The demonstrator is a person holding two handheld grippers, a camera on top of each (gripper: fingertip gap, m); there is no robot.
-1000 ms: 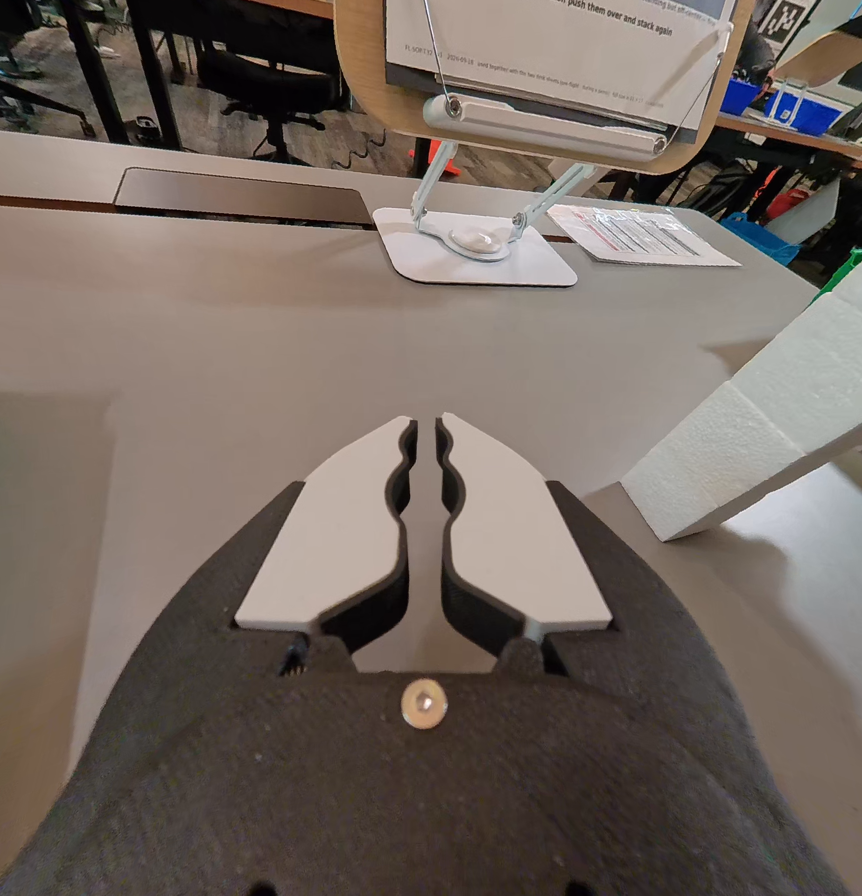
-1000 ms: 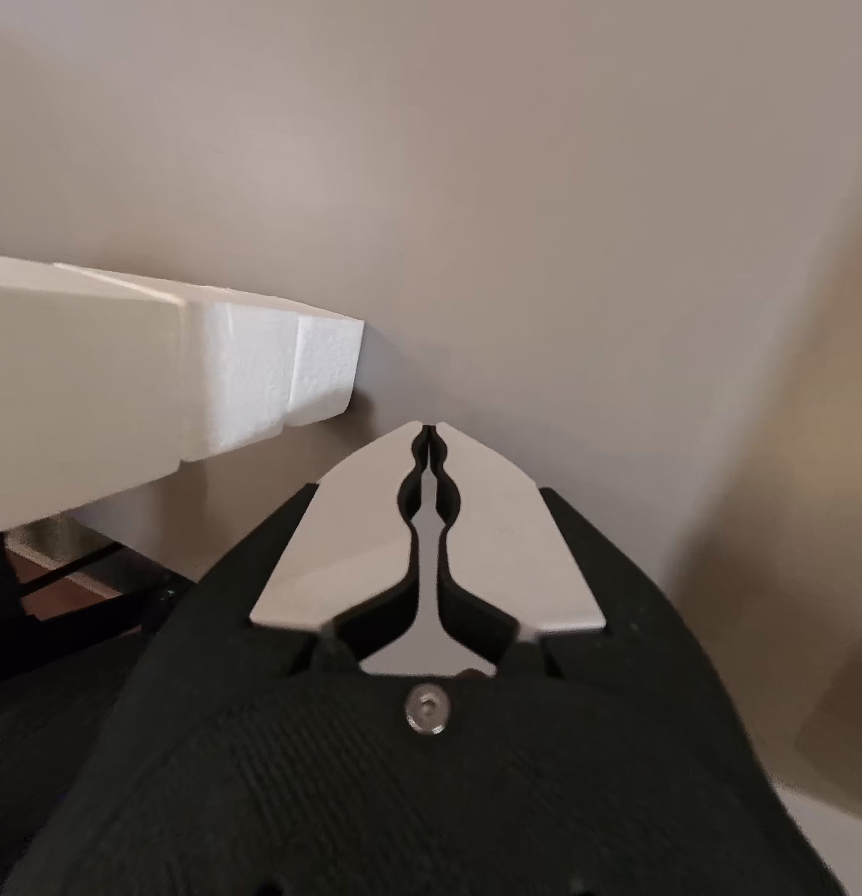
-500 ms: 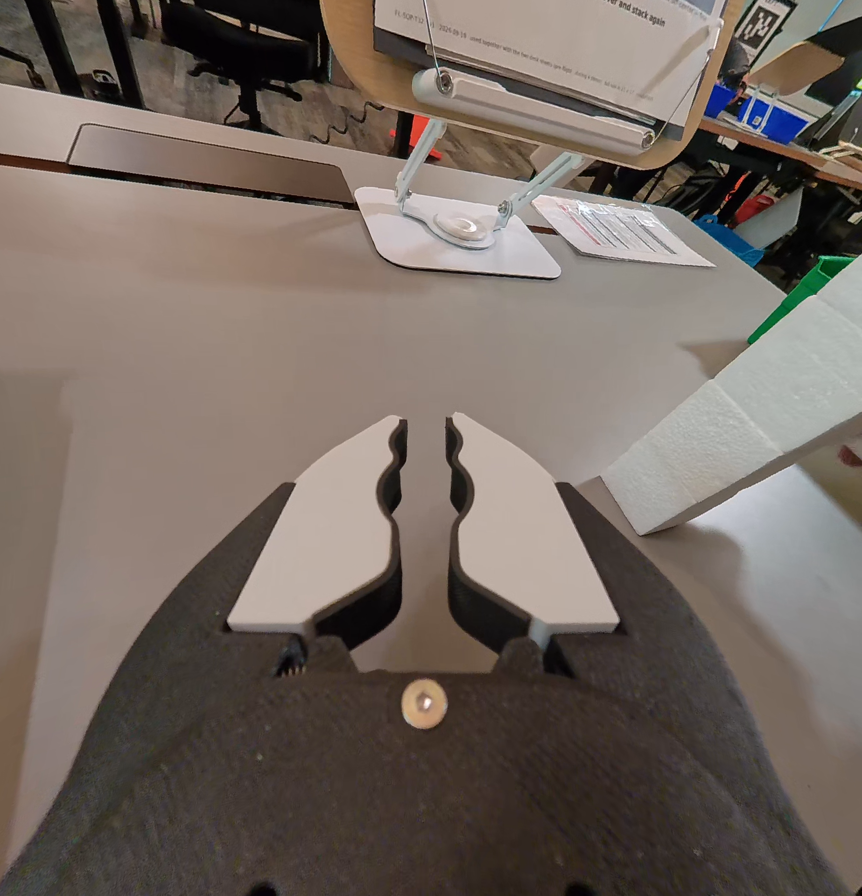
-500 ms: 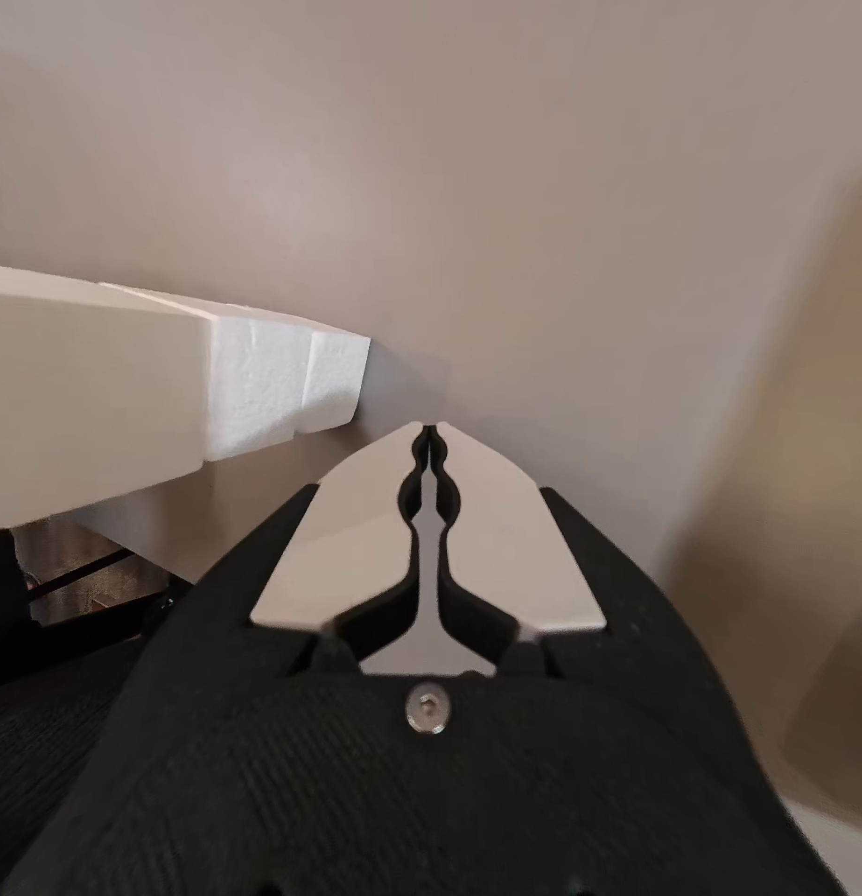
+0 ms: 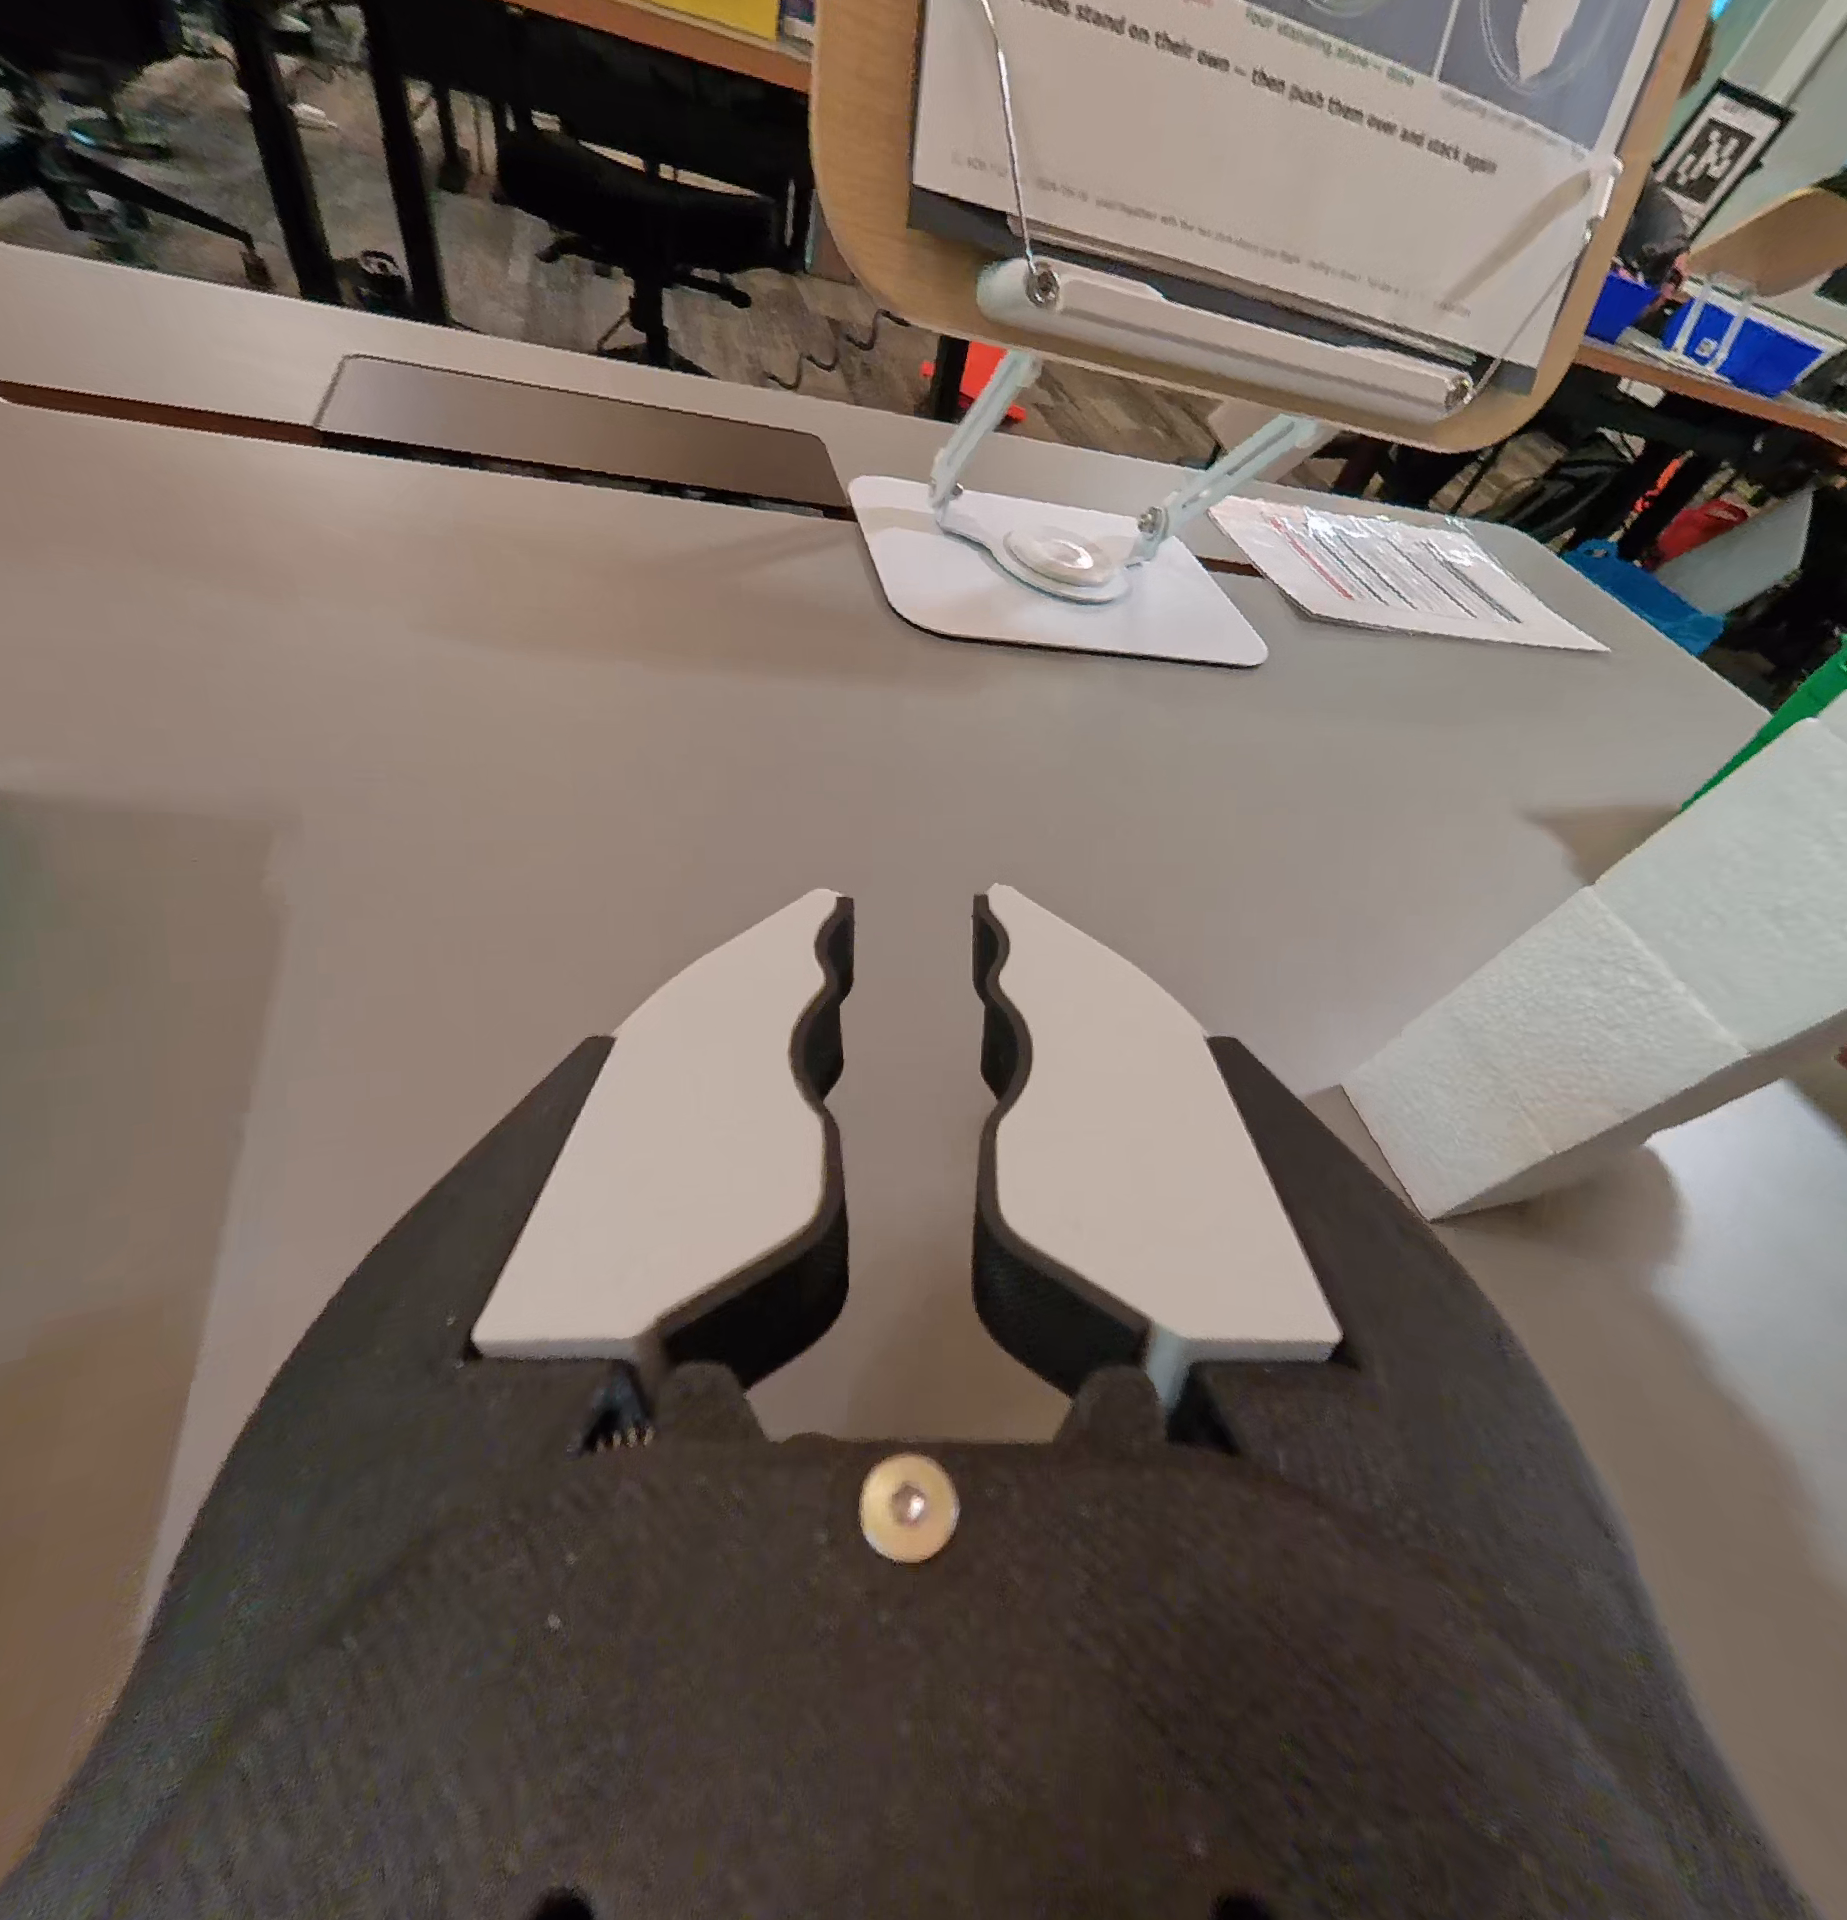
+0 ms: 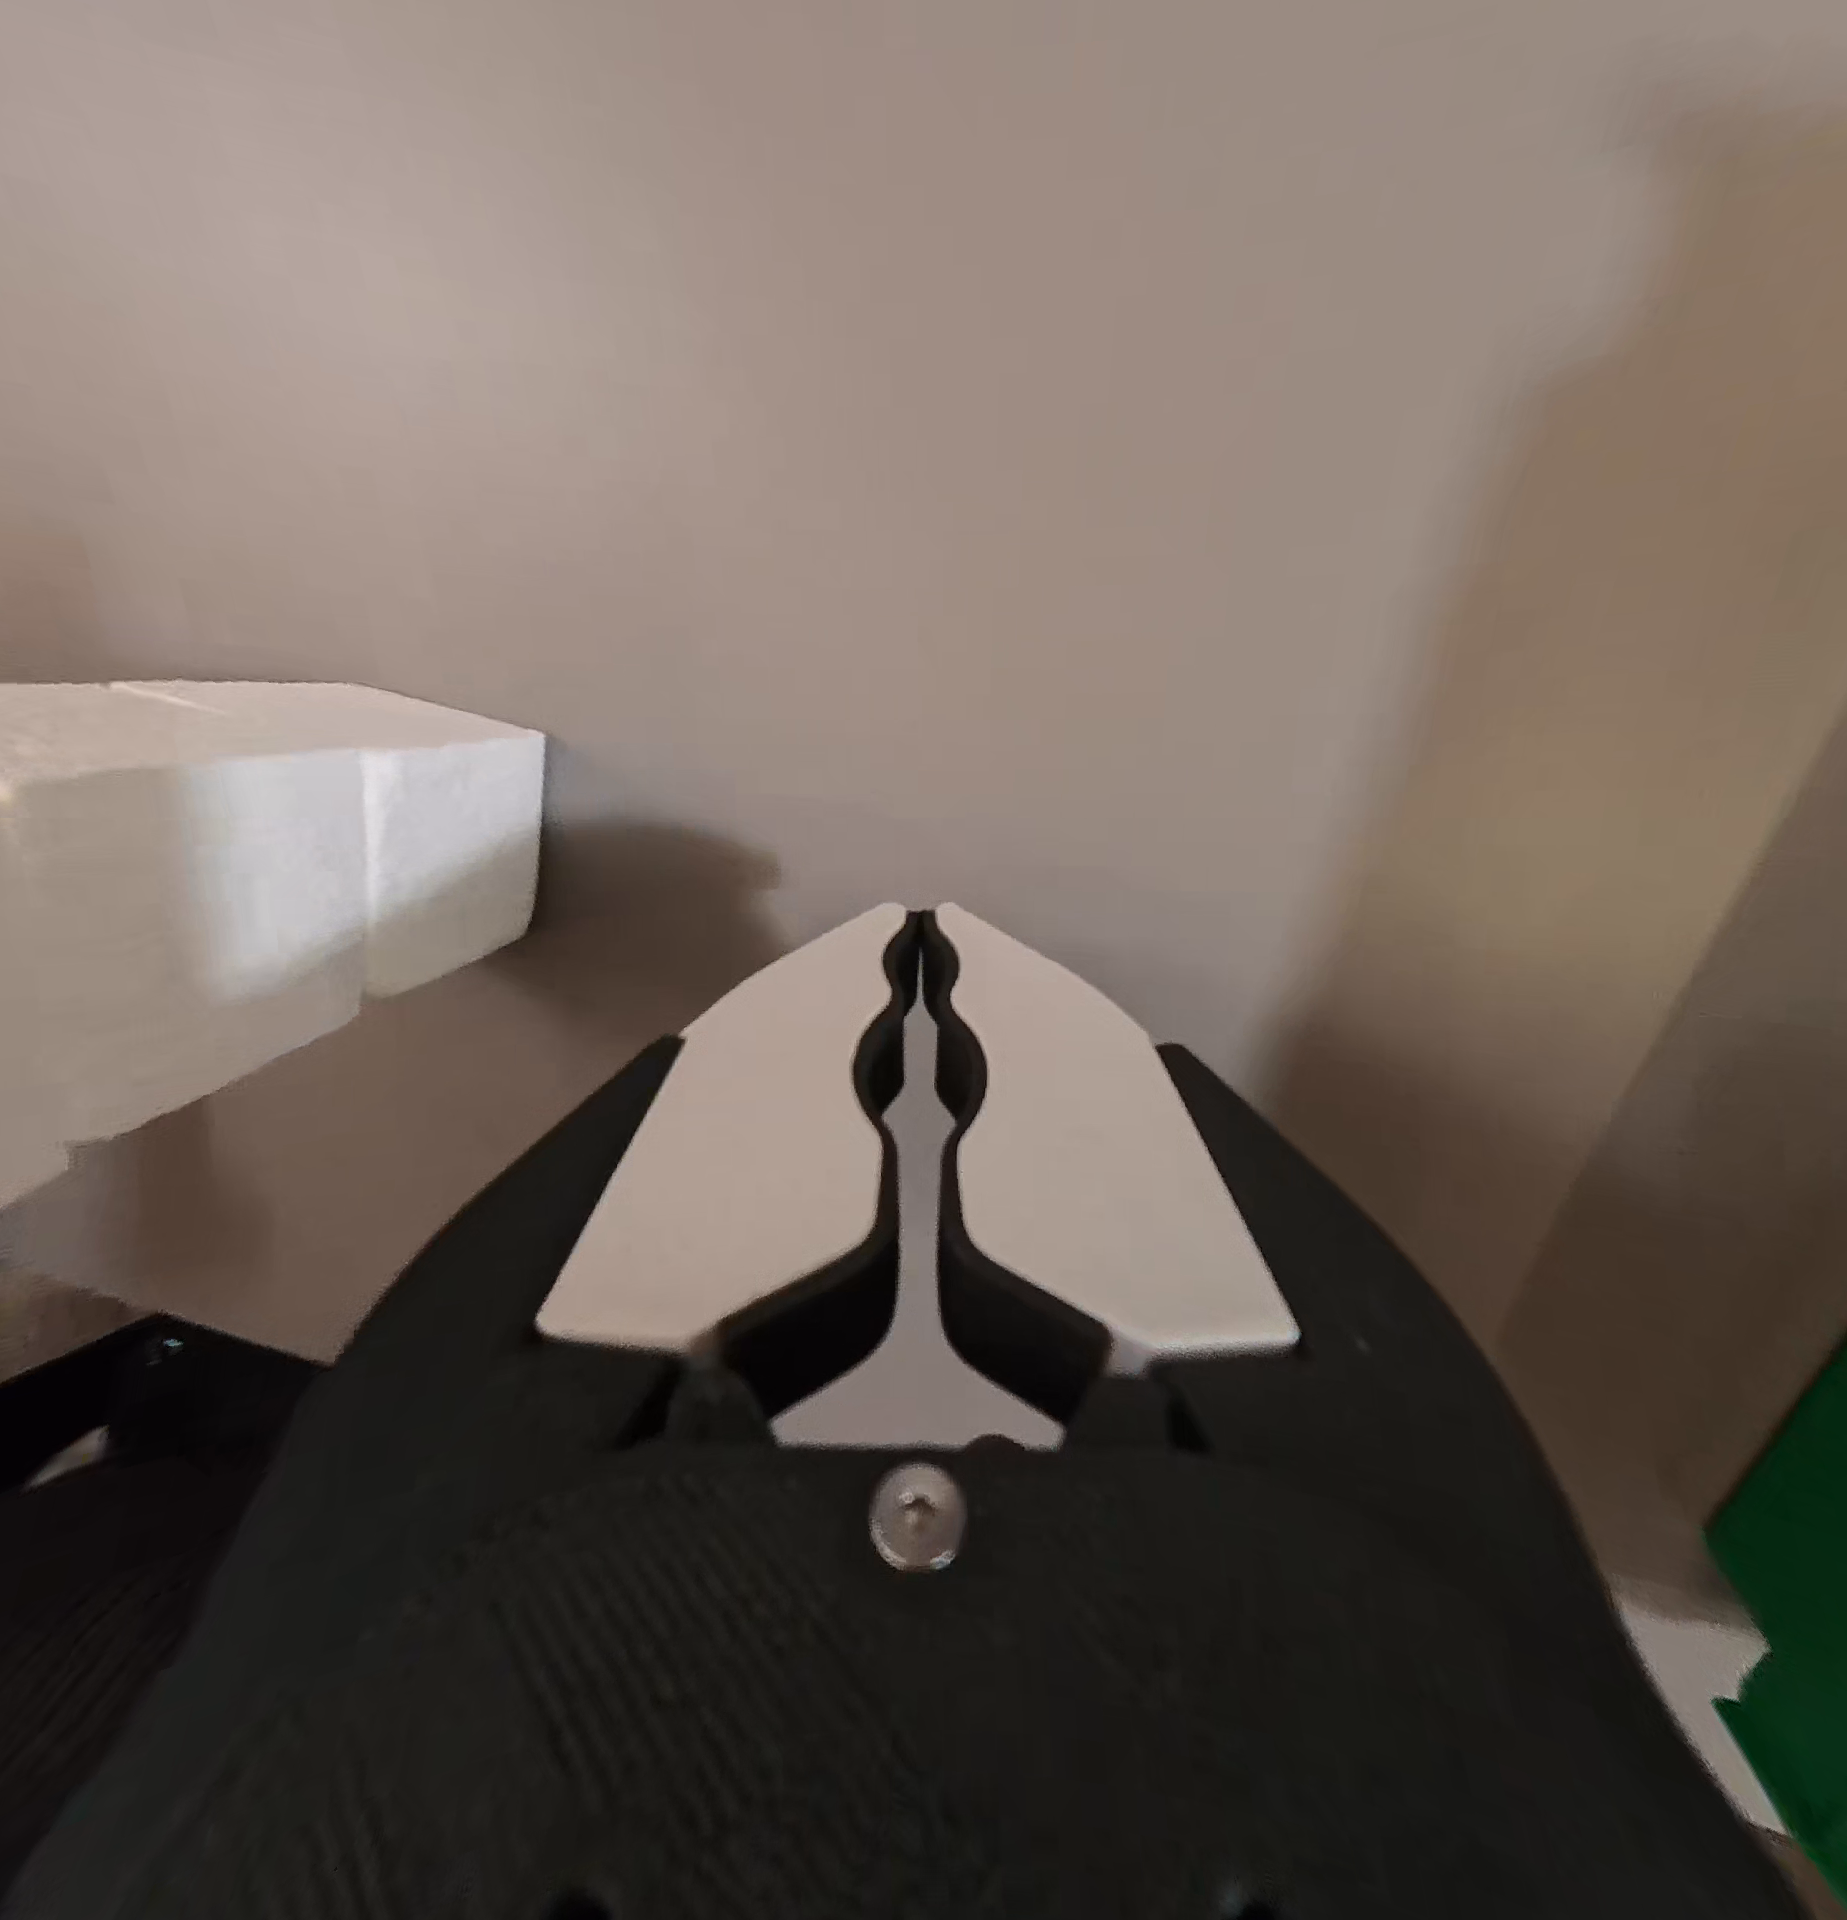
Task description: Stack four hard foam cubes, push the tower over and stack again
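Several white foam cubes [image 5: 1625,1018] lie end to end in a slanting row at the right of the left wrist view, the lower end resting on the grey table [image 5: 483,727]. My left gripper [image 5: 914,904] is open and empty, to the left of that lower end and apart from it. In the right wrist view the end of the foam row [image 6: 223,862] juts in from the left edge, with shadow beneath it. My right gripper [image 6: 919,914] is shut and empty, to the right of the foam and not touching it.
A document stand [image 5: 1064,582] with a tilted board stands at the back of the table. A plastic-wrapped sheet [image 5: 1407,571] lies to its right. A dark inset panel [image 5: 576,436] sits at the back left. Something green [image 5: 1823,707] is off the table's right edge. My right fingertips sit around 30 centimeters from my left ones.
My left gripper's jaws have opened wider, from a narrow slit to a clear gap. My right gripper stays shut, and the foam end has shifted lower and to the right in its view.
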